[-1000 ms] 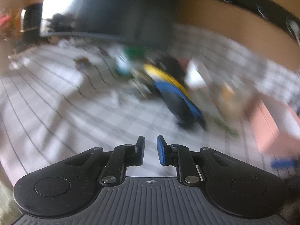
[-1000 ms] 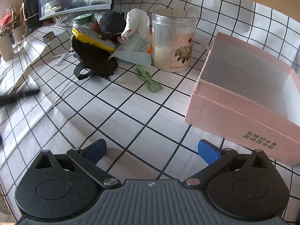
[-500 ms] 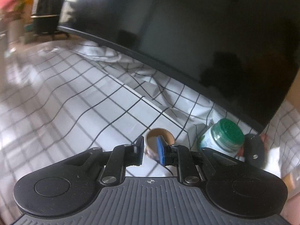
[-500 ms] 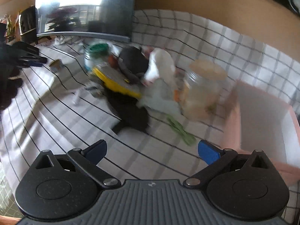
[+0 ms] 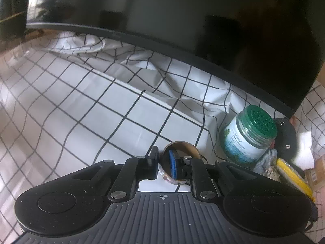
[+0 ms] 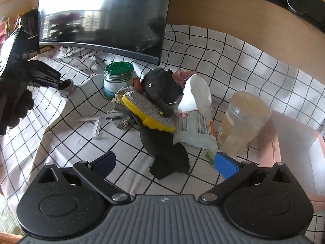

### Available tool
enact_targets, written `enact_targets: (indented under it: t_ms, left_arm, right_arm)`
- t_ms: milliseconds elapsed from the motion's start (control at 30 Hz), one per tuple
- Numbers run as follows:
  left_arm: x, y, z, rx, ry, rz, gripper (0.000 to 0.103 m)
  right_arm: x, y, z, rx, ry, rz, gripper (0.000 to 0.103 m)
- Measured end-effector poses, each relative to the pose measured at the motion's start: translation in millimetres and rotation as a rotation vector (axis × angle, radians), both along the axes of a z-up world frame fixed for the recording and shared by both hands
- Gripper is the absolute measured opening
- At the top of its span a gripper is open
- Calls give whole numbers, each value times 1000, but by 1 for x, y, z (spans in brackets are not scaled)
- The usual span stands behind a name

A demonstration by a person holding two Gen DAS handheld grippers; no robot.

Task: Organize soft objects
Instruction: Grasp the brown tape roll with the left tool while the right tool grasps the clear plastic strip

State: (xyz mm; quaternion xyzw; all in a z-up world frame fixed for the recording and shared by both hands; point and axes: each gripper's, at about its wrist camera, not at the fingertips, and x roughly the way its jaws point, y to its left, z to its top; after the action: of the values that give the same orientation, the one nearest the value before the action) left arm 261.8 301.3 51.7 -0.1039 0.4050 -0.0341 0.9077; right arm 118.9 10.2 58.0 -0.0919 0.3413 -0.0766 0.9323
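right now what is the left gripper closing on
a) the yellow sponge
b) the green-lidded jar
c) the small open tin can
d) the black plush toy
c: in the left wrist view one finger of the left gripper sits inside the small open tin can and the other outside its wall, pinching the rim, while the green-lidded jar stands apart to the right.
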Motion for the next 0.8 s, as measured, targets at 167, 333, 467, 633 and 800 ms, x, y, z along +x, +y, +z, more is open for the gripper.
enact_targets:
  t_ms: [167, 333, 467, 633, 800]
  left_arm:
    - [2, 1, -1, 4, -1, -35, 15]
    - [-1, 1, -3, 31, -30, -100, 15]
    - [-3, 5, -4, 13, -53, -108, 13]
    - [-9, 13, -6, -33, -85, -111, 11]
    - [-15, 15, -6, -39, -105, -117, 10]
  right_arm:
    - [9, 5, 1, -15, -2, -5, 103]
    - [18, 31, 3, -22, -20, 117, 103]
    - [35, 68, -7, -43, 5, 278, 96]
    - [80, 100, -36, -47, 39, 355, 83]
    - [127, 104, -64, 30, 88, 318, 83]
